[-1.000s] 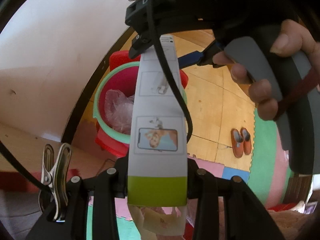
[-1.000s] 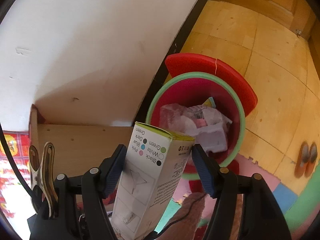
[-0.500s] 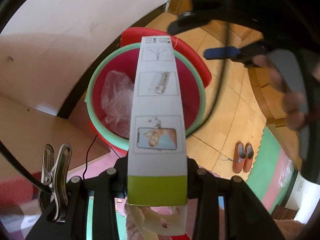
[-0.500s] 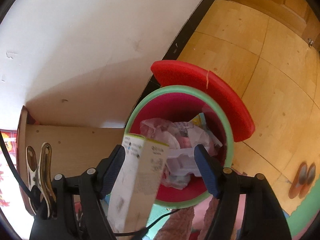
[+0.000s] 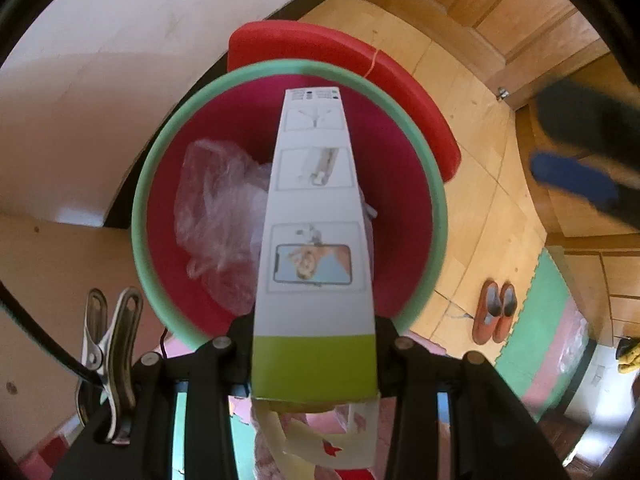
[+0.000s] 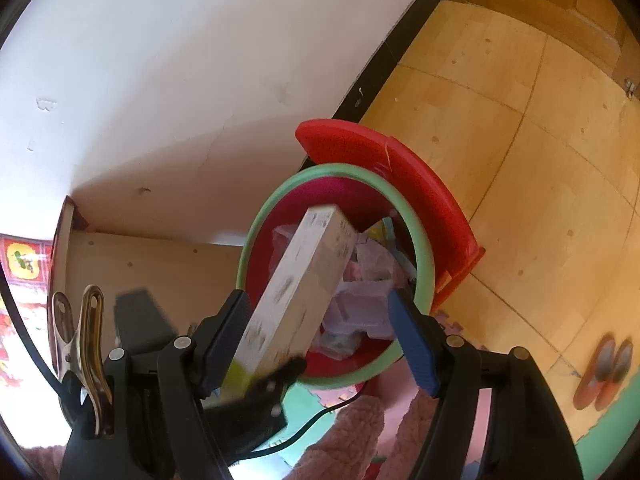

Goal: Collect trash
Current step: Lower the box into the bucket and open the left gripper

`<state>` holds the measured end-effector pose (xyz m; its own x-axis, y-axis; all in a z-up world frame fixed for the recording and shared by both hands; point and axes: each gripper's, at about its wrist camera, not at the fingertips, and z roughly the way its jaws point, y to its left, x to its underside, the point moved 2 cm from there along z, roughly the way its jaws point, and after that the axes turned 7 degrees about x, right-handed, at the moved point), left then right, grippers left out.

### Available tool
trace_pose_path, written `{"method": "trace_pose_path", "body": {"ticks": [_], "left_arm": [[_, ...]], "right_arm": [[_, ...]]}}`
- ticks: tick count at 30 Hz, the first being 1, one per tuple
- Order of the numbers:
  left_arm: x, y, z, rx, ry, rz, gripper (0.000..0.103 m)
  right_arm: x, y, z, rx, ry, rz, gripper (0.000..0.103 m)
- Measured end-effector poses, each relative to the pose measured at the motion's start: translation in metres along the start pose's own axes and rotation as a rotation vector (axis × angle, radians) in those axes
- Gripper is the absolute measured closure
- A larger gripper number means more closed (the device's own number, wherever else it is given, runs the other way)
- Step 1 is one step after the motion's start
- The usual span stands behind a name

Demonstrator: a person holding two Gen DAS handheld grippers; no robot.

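Gripped between the left gripper's (image 5: 316, 360) fingers, the tall white carton (image 5: 316, 216) with a lime-green band and phone pictures points straight down over the open trash bin (image 5: 140, 216), its far end inside the mint-green rim. From the right wrist view the same carton (image 6: 296, 288) slants into the bin's mouth (image 6: 256, 236). Right gripper (image 6: 320, 332) has just been opening and stands wide: the carton passes between its blue pads without either pressing on it. Crumpled clear plastic (image 5: 216, 220) and white packaging (image 6: 360, 300) already lie in the red bin. Its red lid (image 6: 400, 184) stands raised behind the rim, by the white wall (image 6: 180, 80). A pair of orange slippers (image 5: 494, 312) sits on the wooden floor (image 6: 520, 160), well apart from the bin.
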<state>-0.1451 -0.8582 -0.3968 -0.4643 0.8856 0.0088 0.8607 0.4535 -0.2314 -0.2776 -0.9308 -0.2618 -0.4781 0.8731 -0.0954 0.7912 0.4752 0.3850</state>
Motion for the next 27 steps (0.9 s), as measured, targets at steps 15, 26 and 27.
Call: {"method": "trace_pose_path", "body": {"ticks": [15,26,27], "left_arm": [[-0.017,0.008,-0.022,0.029,-0.074,-0.080,0.048],[-0.027,0.010,-0.030,0.073,-0.139,-0.152,0.072],[-0.029,0.012,-0.022,0.073,-0.124,-0.153,0.077]], "right_arm": [[0.011,-0.012,0.001,-0.015,0.012,0.041,0.030],[0.017,-0.012,0.007,-0.040,0.034,0.052,0.030],[0.018,-0.012,0.008,-0.039,0.039,0.051,0.030]]}}
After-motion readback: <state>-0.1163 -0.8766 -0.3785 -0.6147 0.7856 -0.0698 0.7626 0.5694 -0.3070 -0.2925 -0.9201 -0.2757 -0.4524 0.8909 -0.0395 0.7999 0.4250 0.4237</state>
